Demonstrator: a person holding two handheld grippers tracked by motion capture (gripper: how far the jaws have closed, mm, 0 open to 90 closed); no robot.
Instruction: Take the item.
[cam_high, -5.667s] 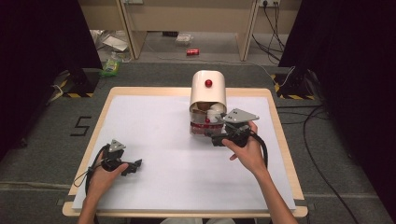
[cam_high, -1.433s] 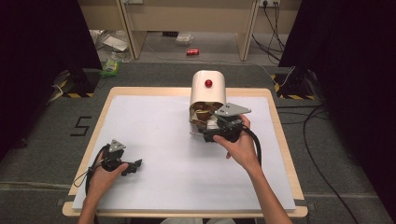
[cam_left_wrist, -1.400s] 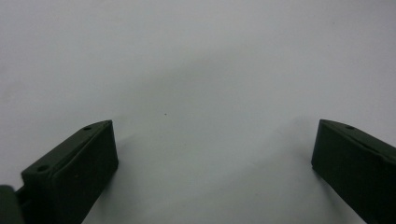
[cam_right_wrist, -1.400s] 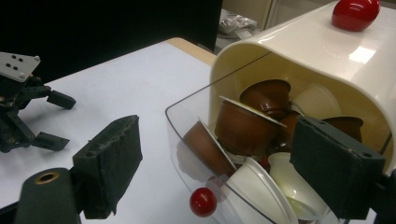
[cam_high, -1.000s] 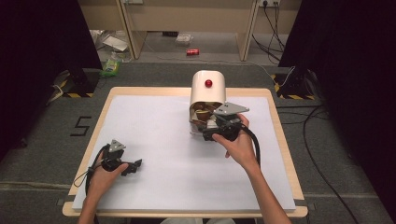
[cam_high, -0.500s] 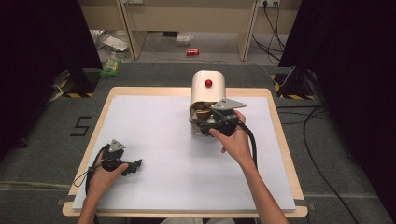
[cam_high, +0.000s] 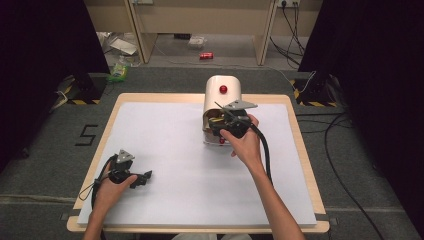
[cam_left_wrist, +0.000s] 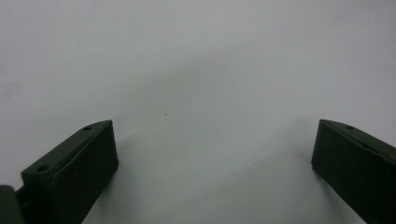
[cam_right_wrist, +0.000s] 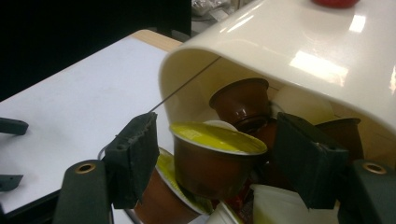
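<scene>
Right gripper view: the right hand-held gripper (cam_right_wrist: 212, 158) has its jaws spread either side of a brown capsule (cam_right_wrist: 215, 161) with a yellow lid, not yet touching it, at the mouth of the cream dispenser (cam_high: 221, 100) toward the desk's (cam_high: 165, 135) 12 o'clock edge. Left hand-held gripper (cam_high: 145, 176) rests spread wide at 7 o'clock, pinching nothing.

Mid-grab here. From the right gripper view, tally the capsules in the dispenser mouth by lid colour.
Yellow-lid capsules: 2. One sits between the right claw's jaws and one lies lower left.
Brown capsules, lid hidden: 2.
Total: 4 certain. The white pieces below are too unclear to count.
</scene>
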